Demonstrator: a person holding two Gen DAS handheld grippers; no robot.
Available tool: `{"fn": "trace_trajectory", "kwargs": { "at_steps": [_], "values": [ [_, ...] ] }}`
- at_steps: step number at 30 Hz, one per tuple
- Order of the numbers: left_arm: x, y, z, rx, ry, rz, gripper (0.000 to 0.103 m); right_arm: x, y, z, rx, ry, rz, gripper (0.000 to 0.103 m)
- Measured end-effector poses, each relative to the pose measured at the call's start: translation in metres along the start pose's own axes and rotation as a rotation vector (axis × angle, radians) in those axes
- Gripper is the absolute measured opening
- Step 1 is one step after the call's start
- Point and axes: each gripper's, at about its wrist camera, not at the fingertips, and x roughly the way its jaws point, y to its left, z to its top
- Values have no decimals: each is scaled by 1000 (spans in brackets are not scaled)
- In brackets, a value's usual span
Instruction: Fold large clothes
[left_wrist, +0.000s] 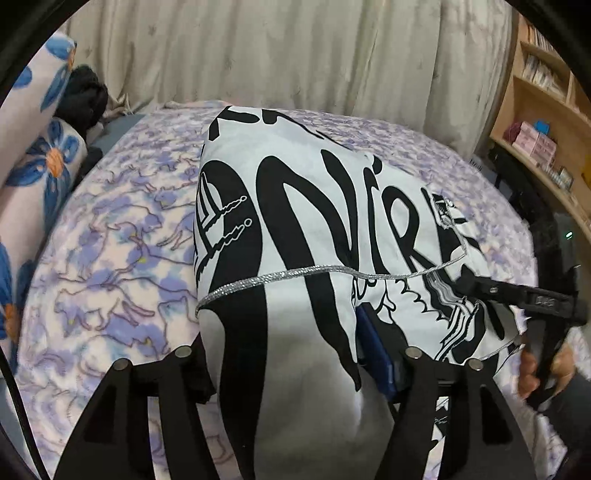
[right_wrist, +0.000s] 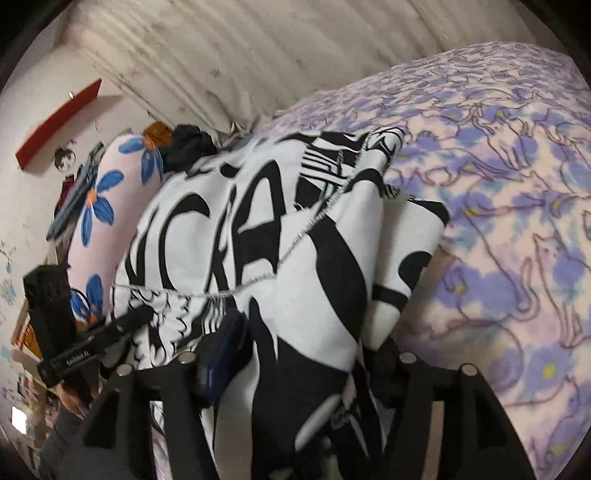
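Note:
A large white garment with bold black lettering and a thin silver cord hangs bunched above the bed. My left gripper is shut on a fold of it; cloth fills the space between the fingers and hides the tips. My right gripper is shut on another part of the same garment, and it also shows in the left wrist view at the garment's right edge. The left gripper shows in the right wrist view at the garment's left edge. Both hold the cloth lifted off the blanket.
The bed carries a purple and pink cat-print blanket. Blue-flowered pillows and a dark cloth lie at the left. A beige curtain hangs behind. A wooden shelf unit stands at the right.

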Motion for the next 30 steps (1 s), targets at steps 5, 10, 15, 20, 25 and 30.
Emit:
{"fn": "trace_trajectory", "kwargs": {
  "at_steps": [5,10,15,20,25,30],
  "values": [
    [-24,-25,-10,-3,-19,141,71,-32,2,-19,-4,13,-54,67],
    [-64,-57,-27,4,-35,216,77,-79,16,-45,-44,47,-129,67],
    [-121,-119,-58,46,-69,206,89,-139,36,-77,-84,45,-153,75],
    [-164,-183,-95,82,-92,193,90,-200,53,-113,-121,14,-226,78],
    [-199,-238,-129,50,-104,153,94,-246,61,-155,-124,-5,-283,78],
    [-222,-279,-162,5,-112,145,95,-286,60,-196,-67,-45,-324,78]
  ]
}}
